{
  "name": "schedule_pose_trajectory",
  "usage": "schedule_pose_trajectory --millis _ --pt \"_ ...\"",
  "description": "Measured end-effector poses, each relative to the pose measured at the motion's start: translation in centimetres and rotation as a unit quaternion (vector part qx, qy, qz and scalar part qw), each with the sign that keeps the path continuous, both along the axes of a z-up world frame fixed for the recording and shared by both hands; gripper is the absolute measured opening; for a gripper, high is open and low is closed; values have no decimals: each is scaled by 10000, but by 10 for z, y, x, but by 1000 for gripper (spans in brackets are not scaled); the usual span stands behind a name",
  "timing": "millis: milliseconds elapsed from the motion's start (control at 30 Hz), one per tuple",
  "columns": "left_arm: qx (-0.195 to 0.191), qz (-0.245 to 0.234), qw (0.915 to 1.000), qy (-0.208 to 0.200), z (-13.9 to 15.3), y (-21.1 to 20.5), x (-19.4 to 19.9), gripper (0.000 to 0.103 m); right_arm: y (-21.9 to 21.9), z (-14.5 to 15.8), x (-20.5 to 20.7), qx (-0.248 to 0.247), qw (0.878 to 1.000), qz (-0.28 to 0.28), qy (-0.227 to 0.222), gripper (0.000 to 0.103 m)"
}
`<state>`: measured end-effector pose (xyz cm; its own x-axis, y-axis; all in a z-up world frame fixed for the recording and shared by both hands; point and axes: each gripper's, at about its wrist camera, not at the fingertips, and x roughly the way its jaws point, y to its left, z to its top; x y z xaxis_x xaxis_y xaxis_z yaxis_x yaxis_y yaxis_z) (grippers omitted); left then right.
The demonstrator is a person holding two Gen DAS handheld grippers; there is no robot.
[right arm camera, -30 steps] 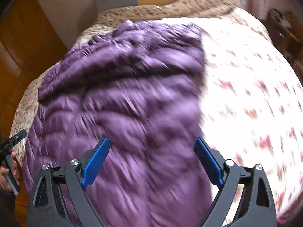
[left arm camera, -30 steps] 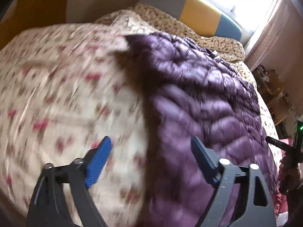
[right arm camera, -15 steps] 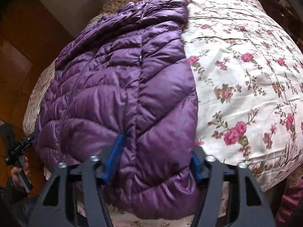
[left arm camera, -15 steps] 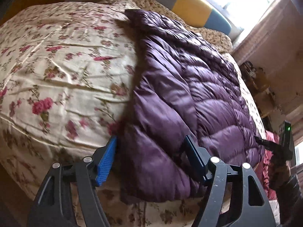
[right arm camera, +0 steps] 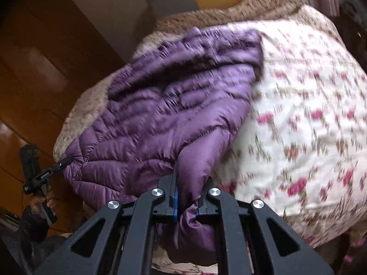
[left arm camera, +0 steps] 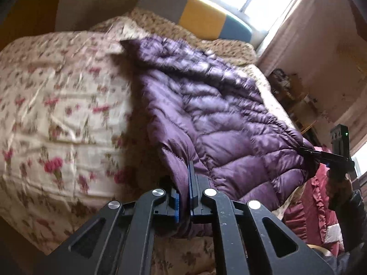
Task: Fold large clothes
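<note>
A purple quilted down jacket (left arm camera: 218,114) (right arm camera: 172,105) lies lengthwise on a bed with a floral quilt (left arm camera: 57,114) (right arm camera: 309,126). My left gripper (left arm camera: 183,183) is shut on the jacket's near hem at its left corner, with fabric pinched between the blue pads. My right gripper (right arm camera: 187,190) is shut on a bunched fold of the hem at the right corner. Each view shows the other gripper clamped on the far corner: the right gripper (left arm camera: 307,151) and the left gripper (right arm camera: 66,160). The near hem hangs raised off the quilt between them.
A grey, yellow and blue headboard (left arm camera: 201,16) stands at the far end under a bright window. A cluttered shelf (left arm camera: 289,91) and pink ruffled fabric (left arm camera: 314,206) are beside the bed. A wooden wardrobe (right arm camera: 34,68) stands on the other side. A hand (right arm camera: 41,201) holds the left gripper's handle.
Both grippers went from wide open over the hem to shut on it. The near edge of the jacket has lifted off the quilt, and both views are blurred by motion.
</note>
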<state>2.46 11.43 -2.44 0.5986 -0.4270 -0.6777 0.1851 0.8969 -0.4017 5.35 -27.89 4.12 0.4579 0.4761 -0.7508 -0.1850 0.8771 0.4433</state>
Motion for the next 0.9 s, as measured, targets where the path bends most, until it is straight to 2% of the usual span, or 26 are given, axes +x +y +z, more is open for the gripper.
schedule_pose_trajectory --millis 233,433,533,700,900 --pt "-416 43 9979 -489 44 15 36 5 7 46 27 85 9978 -17 -657 8" --pt "-592 163 9947 -827 74 23 93 5 5 72 74 194 9936 -244 -1087 8" --pt "-673 260 9932 -911 82 27 124 5 -3 77 105 288 9918 -388 -1184 8" --pt "-600 399 9922 -1018 93 29 179 5 -15 78 159 410 9884 -652 -1306 8" --pt "-529 620 9925 -908 90 35 247 5 -22 65 236 428 9884 -878 -1161 8"
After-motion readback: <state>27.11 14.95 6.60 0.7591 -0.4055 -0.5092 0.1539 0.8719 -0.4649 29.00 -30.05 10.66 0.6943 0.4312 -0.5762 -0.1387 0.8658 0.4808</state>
